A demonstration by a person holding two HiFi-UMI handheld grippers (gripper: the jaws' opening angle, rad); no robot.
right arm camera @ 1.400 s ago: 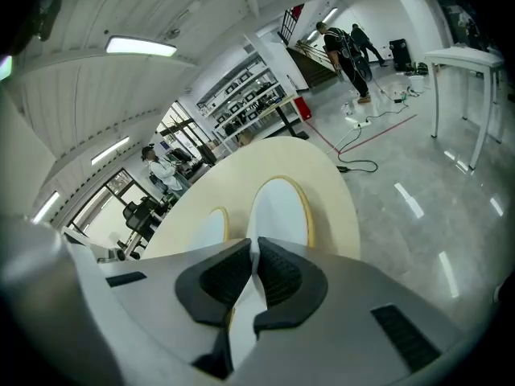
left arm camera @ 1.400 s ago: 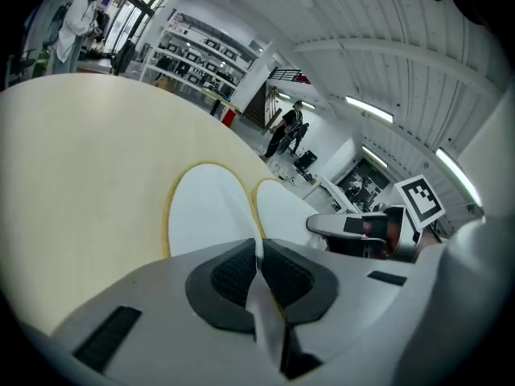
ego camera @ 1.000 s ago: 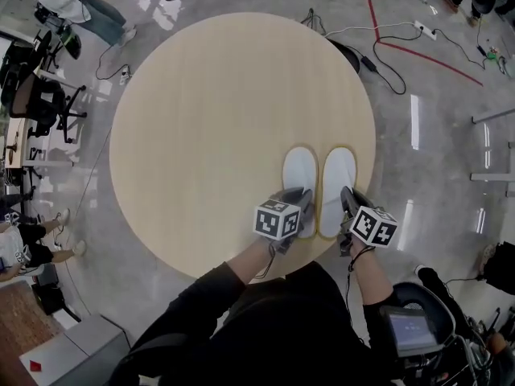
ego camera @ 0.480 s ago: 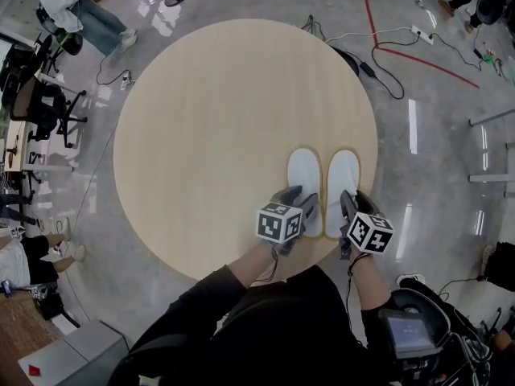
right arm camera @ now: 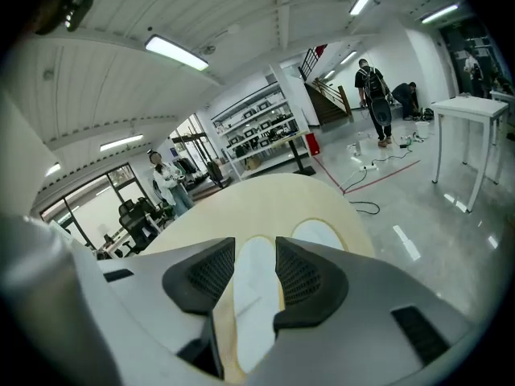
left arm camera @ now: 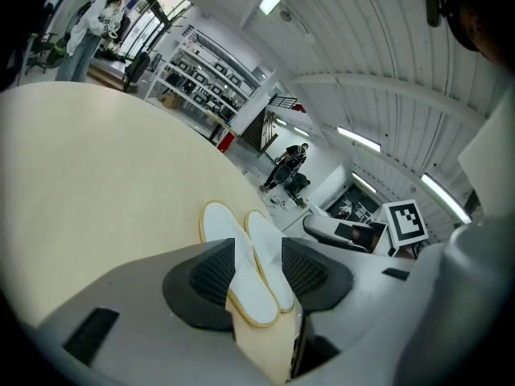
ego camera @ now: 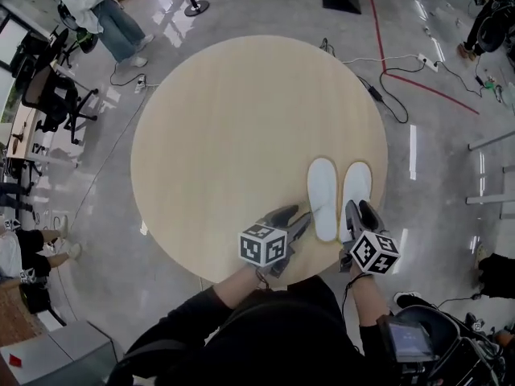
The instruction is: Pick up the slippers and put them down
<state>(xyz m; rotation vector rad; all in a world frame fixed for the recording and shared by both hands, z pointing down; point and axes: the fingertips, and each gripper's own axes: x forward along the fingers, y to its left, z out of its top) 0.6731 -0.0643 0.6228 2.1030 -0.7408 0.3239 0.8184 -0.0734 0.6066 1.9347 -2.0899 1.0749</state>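
Observation:
Two white slippers with tan rims lie side by side, flat on the round wooden table near its front right edge: the left slipper and the right slipper. My left gripper hangs open to the left of their heels, apart from them; in the left gripper view the pair shows beyond its gap. My right gripper stands open over the right slipper's heel end. In the right gripper view one slipper shows through the gap, the other beside it. Both grippers' jaws have just been opening, pads pressing on nothing.
The table edge runs just in front of the slippers' heels. Cables trail on the shiny floor at the right. Office chairs and a standing person are at the far left. A white high table stands off right.
Both grippers opened and let go of the slippers' heels, then rose and drew back toward me. The left one also shifted left. The slippers stay flat on the table.

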